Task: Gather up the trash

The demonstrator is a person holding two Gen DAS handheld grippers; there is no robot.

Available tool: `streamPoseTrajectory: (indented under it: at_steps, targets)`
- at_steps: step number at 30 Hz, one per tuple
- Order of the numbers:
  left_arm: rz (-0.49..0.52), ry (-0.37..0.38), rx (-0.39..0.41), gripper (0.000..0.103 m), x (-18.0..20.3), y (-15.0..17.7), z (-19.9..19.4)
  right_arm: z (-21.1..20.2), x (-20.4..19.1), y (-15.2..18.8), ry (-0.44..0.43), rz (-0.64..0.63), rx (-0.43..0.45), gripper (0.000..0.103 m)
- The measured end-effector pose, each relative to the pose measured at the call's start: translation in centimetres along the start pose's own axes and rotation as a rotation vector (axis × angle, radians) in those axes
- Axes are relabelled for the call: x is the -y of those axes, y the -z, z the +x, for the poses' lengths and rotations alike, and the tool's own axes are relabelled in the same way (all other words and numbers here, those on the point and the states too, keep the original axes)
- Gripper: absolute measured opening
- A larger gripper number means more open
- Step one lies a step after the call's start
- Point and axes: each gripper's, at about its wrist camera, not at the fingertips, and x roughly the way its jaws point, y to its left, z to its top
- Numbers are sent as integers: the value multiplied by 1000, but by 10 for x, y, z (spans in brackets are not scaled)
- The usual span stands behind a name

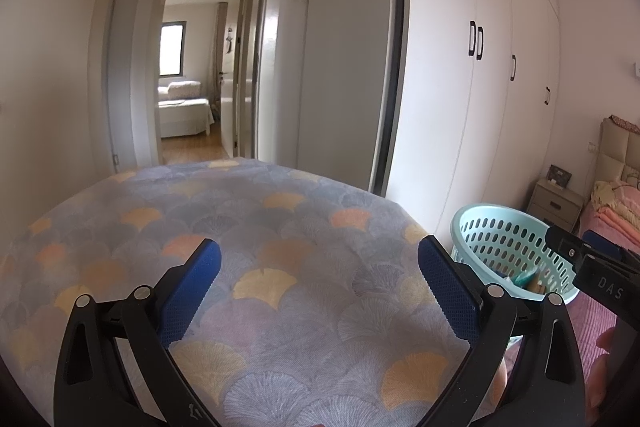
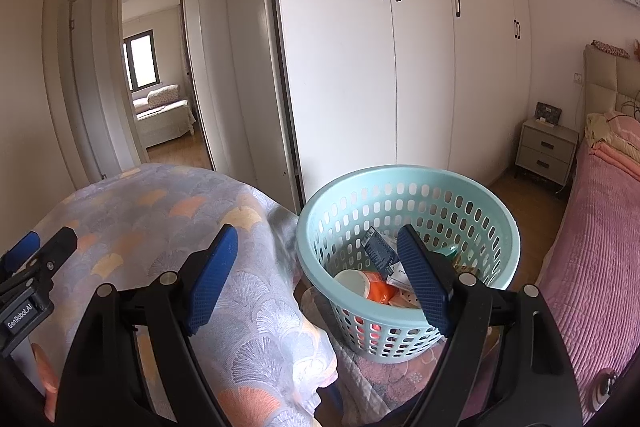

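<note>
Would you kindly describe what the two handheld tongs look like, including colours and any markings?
Both tongs, left and right, have black, curved plastic arms with cut-out slots and silver pivot pins. Each carries two flat pads of blue, finely dimpled rubber. The left one's body bears white lettering reading GenRobot.AI; the right one's shows DAS. No cables or sleeves are visible.

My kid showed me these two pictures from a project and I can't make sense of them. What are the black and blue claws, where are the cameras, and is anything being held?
No robot here: a person carries a hand-held gripper in each hand, each with a wide-angle camera looking along its two blue-padded fingers. One picture comes from the left gripper, hovering over a table draped in a fan-patterned cloth; nothing lies on the part of the cloth in view. The other comes from the right gripper, in front of a pale blue basket already holding trash: a white-lidded tub and wrappers. Both grippers are open and hold nothing. A pink bed lies to the right.
</note>
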Motion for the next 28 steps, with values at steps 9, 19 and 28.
streamPoseTrajectory:
  at_steps: [9, 19, 28]
  targets:
    - [-20, -43, 6, 95, -7, -12, -9, -6, 0, -3, 10, 4, 2, 78]
    - [31, -90, 1, 96, -7, -21, -19, -18, -6, -8, -3, -5, 22, 78]
    - [6, -99, -20, 96, -26, -24, -27, -25, -25, -15, -32, -38, 43, 78]
